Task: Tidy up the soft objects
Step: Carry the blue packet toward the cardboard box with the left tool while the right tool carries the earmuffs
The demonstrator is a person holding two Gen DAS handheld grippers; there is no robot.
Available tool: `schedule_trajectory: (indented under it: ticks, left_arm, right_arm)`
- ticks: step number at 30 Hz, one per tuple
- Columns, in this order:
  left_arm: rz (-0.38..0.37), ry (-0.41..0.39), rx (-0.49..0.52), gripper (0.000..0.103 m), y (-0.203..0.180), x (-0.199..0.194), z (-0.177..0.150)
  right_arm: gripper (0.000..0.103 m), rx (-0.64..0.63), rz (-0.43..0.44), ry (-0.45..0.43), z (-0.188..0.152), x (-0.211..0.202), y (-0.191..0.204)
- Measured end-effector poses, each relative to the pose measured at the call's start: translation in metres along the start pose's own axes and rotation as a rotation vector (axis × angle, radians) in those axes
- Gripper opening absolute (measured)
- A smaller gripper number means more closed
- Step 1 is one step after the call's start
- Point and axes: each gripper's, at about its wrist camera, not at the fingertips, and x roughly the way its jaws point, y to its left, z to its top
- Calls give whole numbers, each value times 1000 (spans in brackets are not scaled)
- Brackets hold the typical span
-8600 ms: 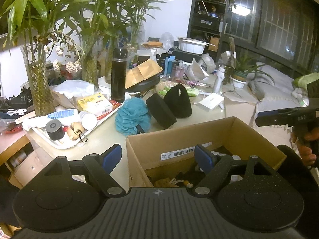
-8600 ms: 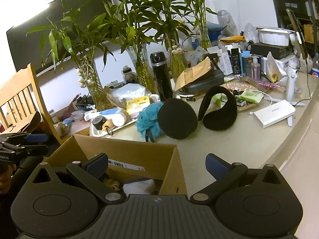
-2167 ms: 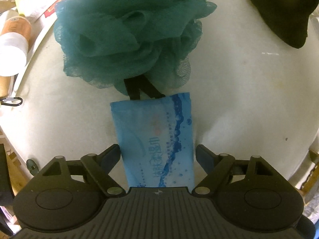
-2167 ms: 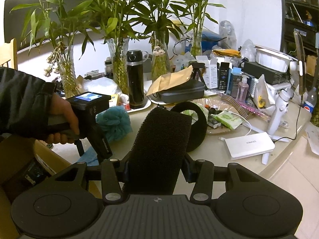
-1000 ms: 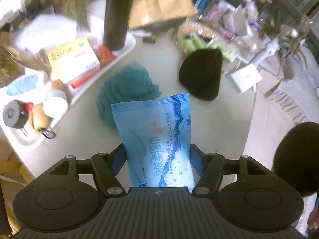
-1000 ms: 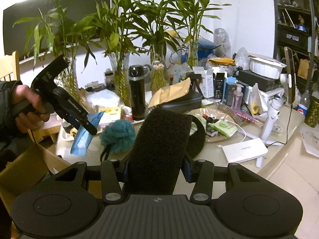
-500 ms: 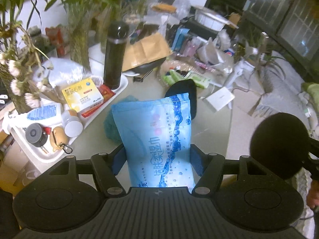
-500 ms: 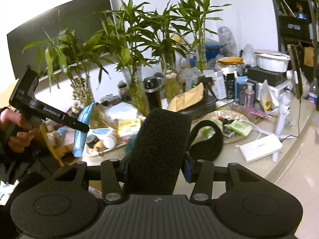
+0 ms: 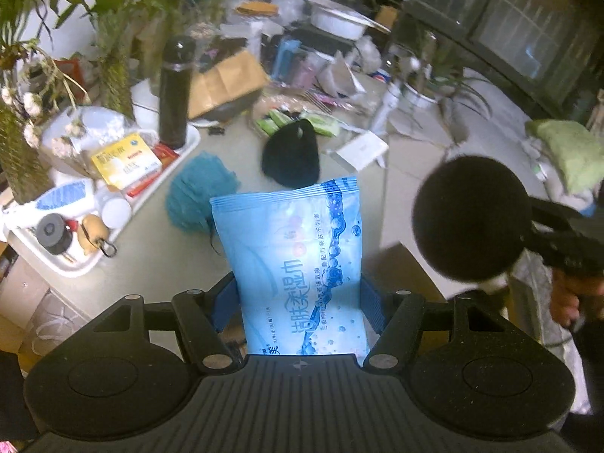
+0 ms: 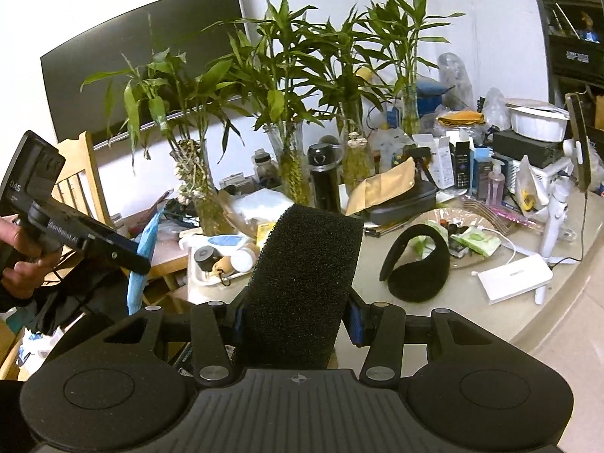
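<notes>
Left gripper (image 9: 298,298): clamped on the wipes pack (image 9: 294,260), one blue pad pressing each long side; pack sticks up and forward out of the jaws, lifted clear of the table (image 9: 158,249).
Left gripper, from the right wrist view: seen side-on at far left (image 10: 139,260), held by a hand (image 10: 22,253); the pack hangs edge-on from its tip (image 10: 141,260), beside a wooden chair (image 10: 75,185).
Right gripper (image 10: 296,321): clenched on the black sponge (image 10: 302,283), pads squeezing its lower sides; sponge stands upright and fills the gap.
Right gripper, from the left wrist view: at right edge, hand (image 9: 573,294) behind it; the sponge shows as a round black disc (image 9: 470,222) held in the air, off the table's edge.
Loofah (image 9: 200,192): teal, on the table just beyond the pack's left corner; dark cord trailing toward the camera.
Earmuffs (image 10: 415,264): black, on the table right of the sponge, standing on edge, well apart from both grippers.
Box (image 9: 407,271): cardboard flap showing just right of the pack, below table level; inside hidden.
Tray (image 9: 71,268): white, left part of table, holding small bottles and a yellow carton.
Flask (image 10: 326,177): black, upright, behind the sponge.
Background: bamboo stems in glass vases (image 10: 290,158) along the wall; far side of table crowded, left wrist view blurred there.
</notes>
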Motion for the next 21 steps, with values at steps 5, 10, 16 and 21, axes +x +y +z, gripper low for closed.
schedule_trajectory:
  ticks: [5,10,16,21]
  left_arm:
    - [-32,54,6,69,-3,6,-16]
    - [-64,75,-10,78,-1,12,-34]
    - [7,-43,-29,78,-4,-4,-55]
    - [99,-160,1,78,-8,-18,-73]
  right_arm:
    - [51,-8,11,4,-4,-5,9]
    - [51,-12,22,2,-9,-9,16]
    - [51,9,36,6,-17,-11,21]
    - [51,22,54,18,-23,-12,23]
